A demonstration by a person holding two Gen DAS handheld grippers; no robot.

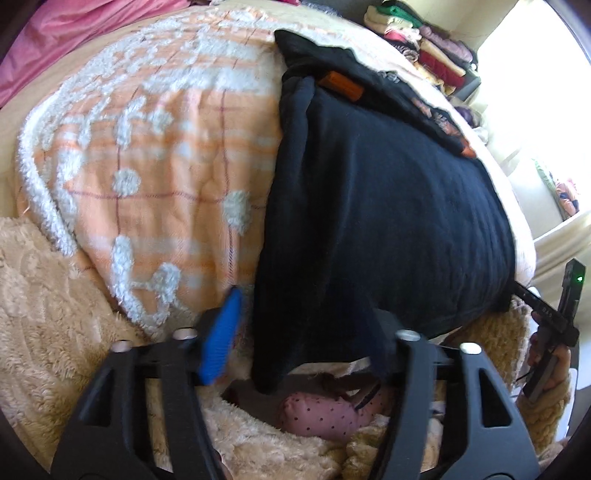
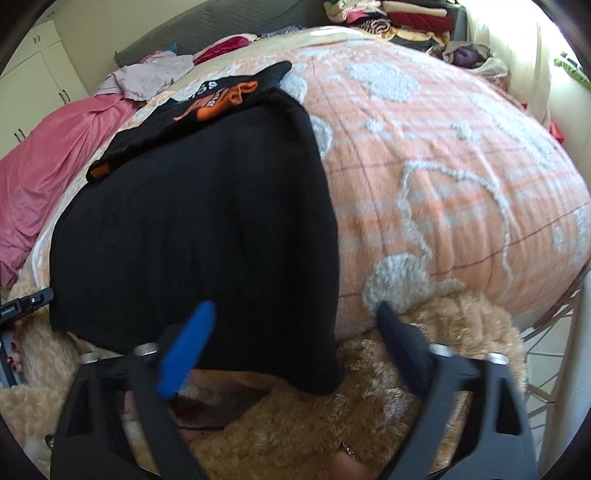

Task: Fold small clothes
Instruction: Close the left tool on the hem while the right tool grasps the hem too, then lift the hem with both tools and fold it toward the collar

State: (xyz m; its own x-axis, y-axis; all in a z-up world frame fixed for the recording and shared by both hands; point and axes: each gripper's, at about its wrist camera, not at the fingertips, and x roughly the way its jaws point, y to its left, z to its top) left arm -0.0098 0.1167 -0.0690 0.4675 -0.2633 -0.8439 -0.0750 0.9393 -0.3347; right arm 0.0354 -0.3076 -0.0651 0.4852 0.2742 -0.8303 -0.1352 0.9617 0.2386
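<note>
A black shirt [image 1: 388, 206] with orange trim and print lies flat on the orange-and-white bedspread [image 1: 147, 166]. My left gripper [image 1: 303, 306] stands at its near left corner. The blue pad [image 1: 221, 332] is clear of the cloth, and the corner drapes over the other finger, so the jaws are open. In the right wrist view the same shirt [image 2: 199, 221] has its near right corner between the fingers of my right gripper [image 2: 293, 306]. The blue pad [image 2: 188, 347] is in front of the cloth, the dark finger [image 2: 395, 332] is apart from it, and the jaws are open.
A beige fluffy blanket [image 2: 406, 387] covers the near edge. A pink sheet [image 2: 55, 155] and a lilac garment [image 2: 147, 74] lie at the far left. Folded clothes [image 2: 406, 18] are stacked at the back. A pink dotted item [image 1: 317, 413] sits below the left gripper.
</note>
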